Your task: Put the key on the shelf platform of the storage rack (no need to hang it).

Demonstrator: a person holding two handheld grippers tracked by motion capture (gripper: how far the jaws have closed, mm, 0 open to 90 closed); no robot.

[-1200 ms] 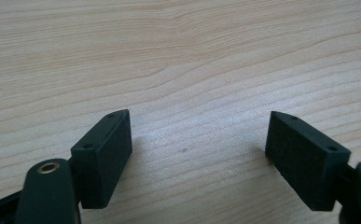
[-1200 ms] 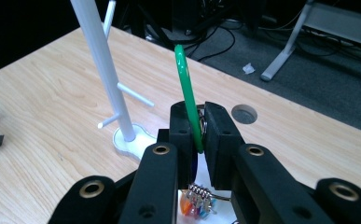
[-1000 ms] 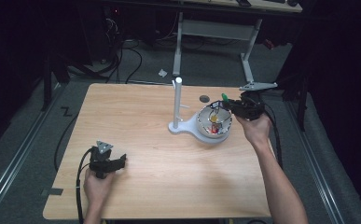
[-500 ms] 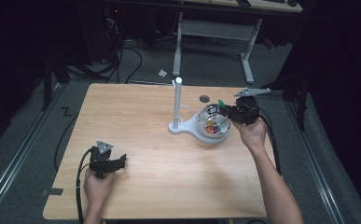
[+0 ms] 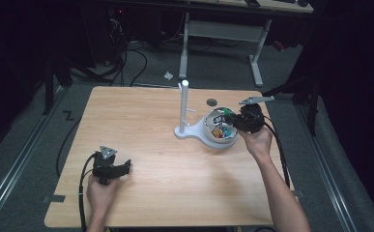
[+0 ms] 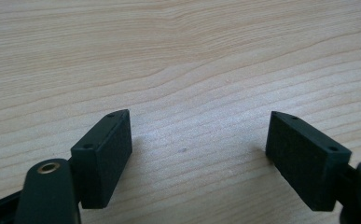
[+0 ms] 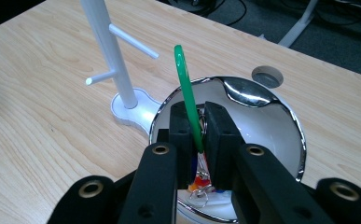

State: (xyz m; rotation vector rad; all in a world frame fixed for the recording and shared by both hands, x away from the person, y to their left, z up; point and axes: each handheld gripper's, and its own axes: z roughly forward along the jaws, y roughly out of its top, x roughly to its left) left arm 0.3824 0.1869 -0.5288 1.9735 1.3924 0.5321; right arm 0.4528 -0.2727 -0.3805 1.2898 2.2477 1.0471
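Note:
My right gripper is shut on a thin green curved piece that sticks up from between its jaws. It hovers over the shiny metal bowl, which holds several small coloured items. In the high view the right gripper is at the bowl's right rim, with the green piece at its tip. A white stand with short pegs rises just left of the bowl. My left gripper rests on the table near the front left, and its jaws stand open over bare wood.
The white stand has two side pegs and a flat base touching the bowl. A round grommet hole sits in the wooden table behind the bowl. Table legs and cables stand on the dark floor beyond the far edge.
My right gripper has sunk a little toward the bowl, still holding the green piece. The left hand and its gripper have stayed put.

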